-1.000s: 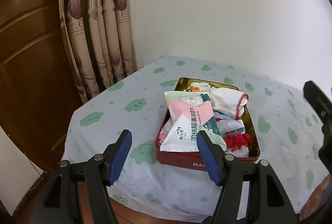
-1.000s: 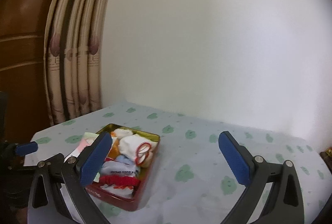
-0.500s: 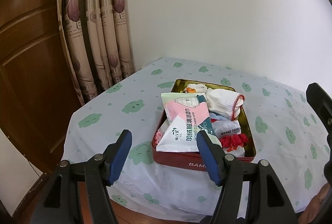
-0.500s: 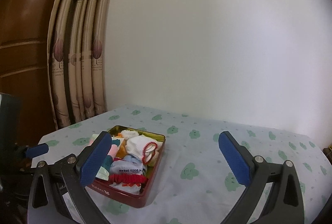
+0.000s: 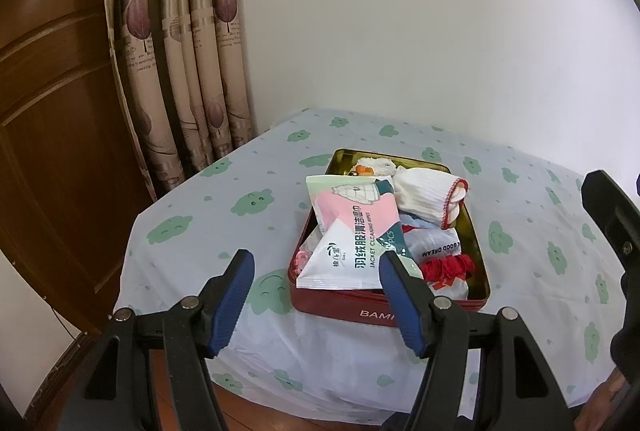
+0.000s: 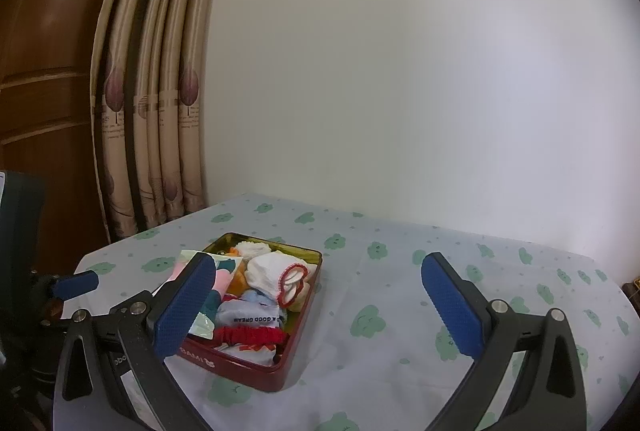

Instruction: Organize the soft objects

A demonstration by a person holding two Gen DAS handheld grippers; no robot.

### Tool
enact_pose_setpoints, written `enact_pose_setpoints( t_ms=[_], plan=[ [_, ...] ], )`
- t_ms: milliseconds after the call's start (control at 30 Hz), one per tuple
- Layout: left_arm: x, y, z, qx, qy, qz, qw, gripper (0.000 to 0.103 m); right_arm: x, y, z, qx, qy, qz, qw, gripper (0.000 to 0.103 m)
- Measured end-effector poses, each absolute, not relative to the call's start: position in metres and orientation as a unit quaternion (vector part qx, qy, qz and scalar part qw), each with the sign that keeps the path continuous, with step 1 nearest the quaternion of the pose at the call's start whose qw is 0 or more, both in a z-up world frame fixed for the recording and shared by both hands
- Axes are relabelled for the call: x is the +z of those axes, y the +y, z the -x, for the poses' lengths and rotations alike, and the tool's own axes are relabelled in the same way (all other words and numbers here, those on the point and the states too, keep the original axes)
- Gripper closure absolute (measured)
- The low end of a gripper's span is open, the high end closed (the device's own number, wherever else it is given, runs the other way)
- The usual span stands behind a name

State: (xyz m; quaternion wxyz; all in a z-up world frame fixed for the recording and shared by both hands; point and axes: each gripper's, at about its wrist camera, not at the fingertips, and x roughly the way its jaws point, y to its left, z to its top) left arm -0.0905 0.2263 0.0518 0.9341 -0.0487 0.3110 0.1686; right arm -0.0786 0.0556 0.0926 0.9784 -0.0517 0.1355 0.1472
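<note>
A red tin (image 5: 384,311) with a gold inside stands on the table, filled with soft things. A pink and white wipes packet (image 5: 352,239) lies slanted over its left side, one corner past the rim. Beside it are a rolled white sock with red trim (image 5: 428,197), a red scrunchie (image 5: 448,267) and pale folded cloth. My left gripper (image 5: 316,263) hovers open short of the tin's near wall, holding nothing. My right gripper (image 6: 320,267) is open and empty, above the cloth just right of the tin (image 6: 256,371); the sock (image 6: 276,271) and scrunchie (image 6: 248,335) show there too.
A white cloth with green cloud prints (image 5: 200,227) covers the table and hangs over its near edge. Beige patterned curtains (image 5: 180,71) and a brown wooden door (image 5: 48,131) stand at the left, a white wall behind. A person's hand (image 5: 600,407) shows bottom right.
Both views have drifted only slightly. The jaws of both grippers stand as wide as before, and the things in the tin lie as they did.
</note>
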Motion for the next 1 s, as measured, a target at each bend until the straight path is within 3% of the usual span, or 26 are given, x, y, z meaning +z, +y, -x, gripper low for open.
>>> enact_pose_setpoints(
  t_ms=[1000],
  plan=[
    [0.0534, 0.2254, 0.0925, 0.168, 0.307, 0.043, 0.936, 0.036, 0.0904, 0.0535, 0.0792, 0.154, 0.146, 0.042, 0.976, 0.001]
  ],
)
